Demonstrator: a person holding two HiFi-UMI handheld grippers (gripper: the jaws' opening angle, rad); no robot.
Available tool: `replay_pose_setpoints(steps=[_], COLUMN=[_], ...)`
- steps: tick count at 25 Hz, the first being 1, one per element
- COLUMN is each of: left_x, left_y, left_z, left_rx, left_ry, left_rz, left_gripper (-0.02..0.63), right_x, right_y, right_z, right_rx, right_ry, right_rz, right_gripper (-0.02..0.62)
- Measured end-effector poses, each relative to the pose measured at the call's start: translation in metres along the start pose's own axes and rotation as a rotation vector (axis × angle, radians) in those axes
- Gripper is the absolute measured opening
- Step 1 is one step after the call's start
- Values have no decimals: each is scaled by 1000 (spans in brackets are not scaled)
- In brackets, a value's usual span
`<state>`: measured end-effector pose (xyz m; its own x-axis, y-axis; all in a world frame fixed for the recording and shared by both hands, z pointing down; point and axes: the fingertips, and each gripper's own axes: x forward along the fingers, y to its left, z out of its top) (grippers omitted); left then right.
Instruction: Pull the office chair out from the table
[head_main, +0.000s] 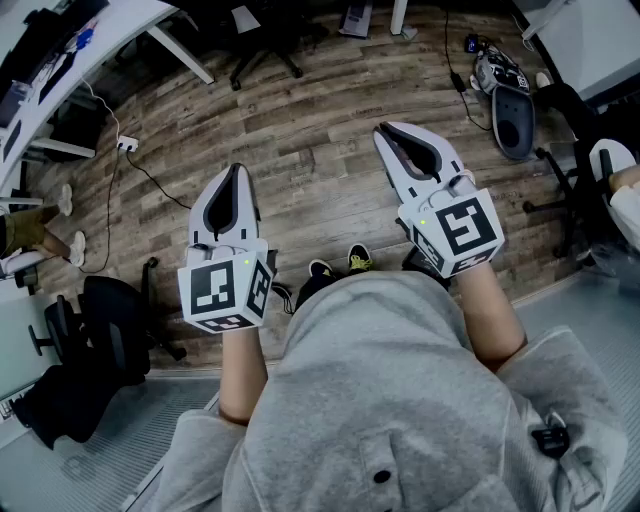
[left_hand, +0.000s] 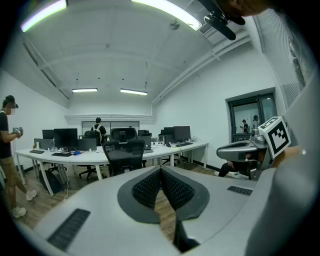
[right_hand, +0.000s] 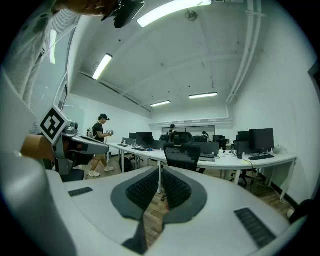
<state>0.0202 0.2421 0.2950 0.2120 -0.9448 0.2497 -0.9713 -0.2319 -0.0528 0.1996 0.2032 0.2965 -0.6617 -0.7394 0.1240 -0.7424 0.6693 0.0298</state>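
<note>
Jaws on the left gripper (left_hand: 160, 171) and the right gripper (right_hand: 161, 170) are pressed fully together with nothing between them. In the head view both grippers float side by side over bare wooden floor (head_main: 300, 150), just past my shoes (head_main: 358, 258). I judge the step in hand to be the approach.

The office chair (left_hand: 125, 152) is well ahead, at the centre of both gripper views, with its black mesh back facing me and its seat tucked under the white table (left_hand: 95, 156). To do this well I'd walk straight in and open one pair of jaws before arriving. I'd take the top edge of the backrest and pull level toward me, so the castors roll rather than tip. The other gripper can steady the opposite side.

In both gripper views the gripper bodies block the chair's base and castors, and any armrests are too small to judge. The head view shows only a chair base (head_main: 265, 55) cut off at the top edge, and I cannot tell whether it belongs to the same chair. A person (left_hand: 7, 150) stands at the far left, by the table's end.
</note>
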Motion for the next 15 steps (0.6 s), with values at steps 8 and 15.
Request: replay_pose_setpoints(steps=[8,15], left_x=[-6,-14], left_y=[-18,-18], left_z=[-3,-5], left_rx=[5,13], left_ry=[25,34], left_rz=[-4,6], left_gripper=[14,14], right_x=[-11,-11], right_y=[-10,-3], right_z=[-9,-13], right_rx=[64,60], right_ry=[6,0], right_rz=[10,30], right_gripper=[43,43])
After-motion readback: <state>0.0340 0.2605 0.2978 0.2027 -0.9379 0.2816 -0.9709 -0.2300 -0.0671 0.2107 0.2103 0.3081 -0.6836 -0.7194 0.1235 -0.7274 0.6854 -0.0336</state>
